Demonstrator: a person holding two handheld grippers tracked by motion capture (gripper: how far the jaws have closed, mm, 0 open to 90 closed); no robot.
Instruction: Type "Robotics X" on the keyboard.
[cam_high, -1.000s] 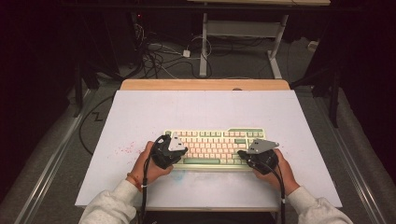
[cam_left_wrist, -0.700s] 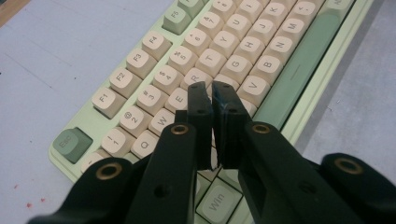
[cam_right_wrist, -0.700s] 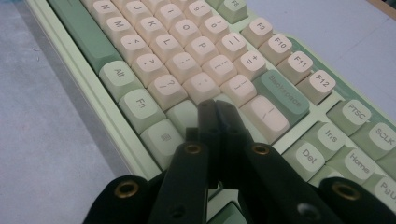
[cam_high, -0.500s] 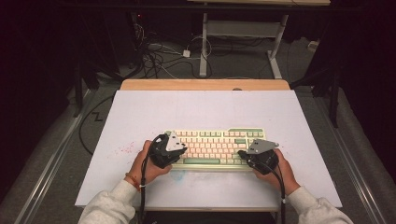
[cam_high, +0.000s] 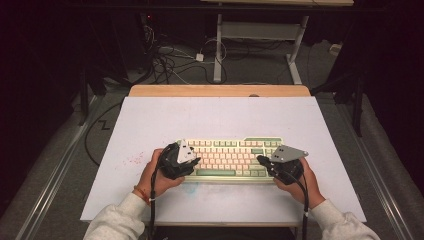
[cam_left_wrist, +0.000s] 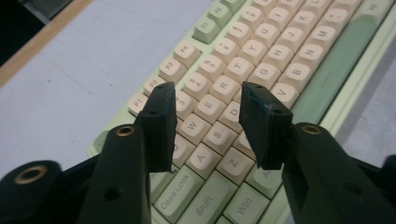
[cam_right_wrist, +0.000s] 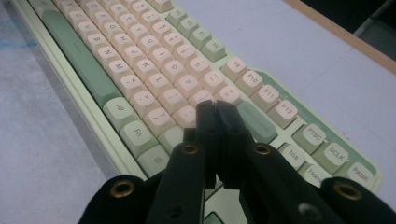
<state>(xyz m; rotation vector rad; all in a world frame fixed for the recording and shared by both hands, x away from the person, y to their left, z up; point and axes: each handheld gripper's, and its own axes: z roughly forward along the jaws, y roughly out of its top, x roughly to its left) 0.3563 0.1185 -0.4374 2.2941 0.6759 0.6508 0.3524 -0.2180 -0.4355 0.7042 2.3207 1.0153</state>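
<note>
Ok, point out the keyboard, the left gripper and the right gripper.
keyboard (cam_high: 227, 156), high view, on the cream keys at its middle.
left gripper (cam_left_wrist: 208, 95), left gripper view, midway between its two parted black fingertips.
right gripper (cam_right_wrist: 215, 106), right gripper view, at the seam where its two fingertips meet.

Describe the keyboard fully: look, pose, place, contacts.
The keyboard lies flat on the white table, near its front edge, long side facing the person. Pale green plastic-looking case, cream letter keys, green spacebar and modifier keys. The left gripper hovers open over its left letter keys; the right gripper, shut, points at its right end. Whether either touches it is unclear.
</note>
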